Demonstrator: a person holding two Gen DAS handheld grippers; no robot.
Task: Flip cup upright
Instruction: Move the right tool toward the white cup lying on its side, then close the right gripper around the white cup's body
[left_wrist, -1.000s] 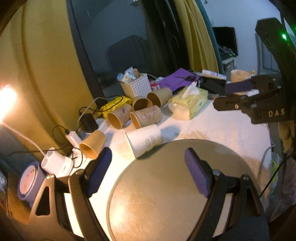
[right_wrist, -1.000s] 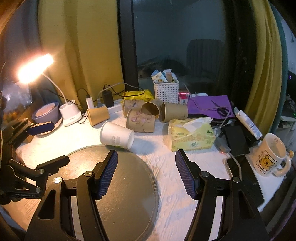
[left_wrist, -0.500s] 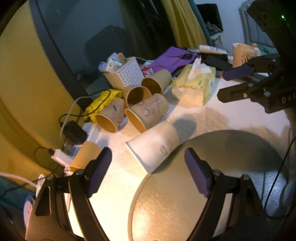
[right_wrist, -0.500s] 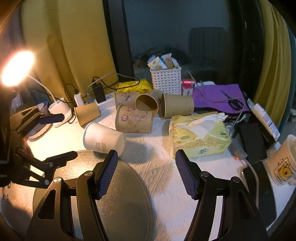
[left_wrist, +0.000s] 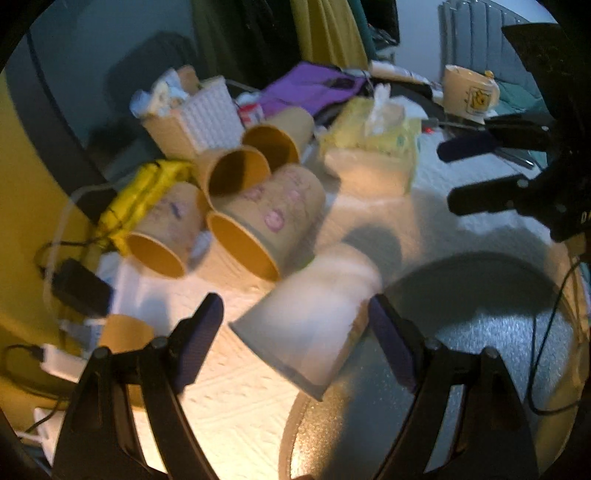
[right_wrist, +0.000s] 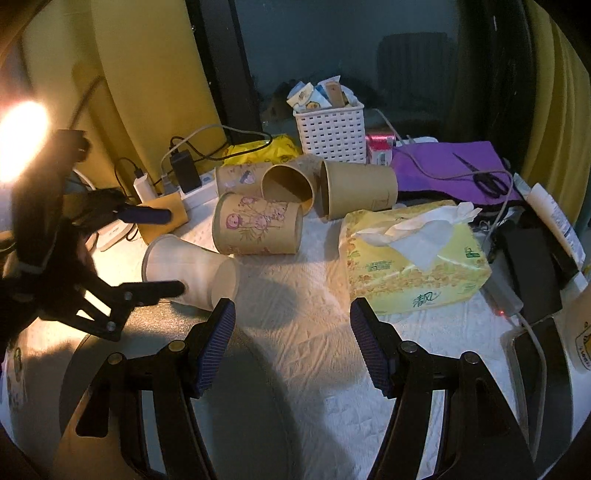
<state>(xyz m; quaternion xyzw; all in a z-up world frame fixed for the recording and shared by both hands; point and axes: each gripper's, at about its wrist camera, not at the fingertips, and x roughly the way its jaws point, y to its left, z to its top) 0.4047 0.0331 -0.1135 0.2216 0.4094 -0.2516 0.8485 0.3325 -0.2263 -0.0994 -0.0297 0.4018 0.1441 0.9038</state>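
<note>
A white paper cup (left_wrist: 310, 317) lies on its side at the edge of a round metal tray (left_wrist: 461, 350), mouth toward the left gripper. My left gripper (left_wrist: 295, 332) is open with the cup between its fingers, not closed on it. In the right wrist view the same white cup (right_wrist: 188, 271) lies left of centre, with the left gripper (right_wrist: 162, 251) straddling it. My right gripper (right_wrist: 291, 343) is open and empty, over the white cloth just right of the cup.
Several brown paper cups (right_wrist: 258, 229) lie on their sides behind the white cup. A yellow tissue box (right_wrist: 413, 266), a white basket (right_wrist: 330, 129), a purple cloth (right_wrist: 443, 166), chargers and cables (right_wrist: 184, 170), a lit lamp (right_wrist: 18, 140) and a mug (left_wrist: 467, 92) surround them.
My left gripper has moved forward and down until the white cup lies between its open fingers. My right gripper has also moved forward toward the cups. The cup has not moved.
</note>
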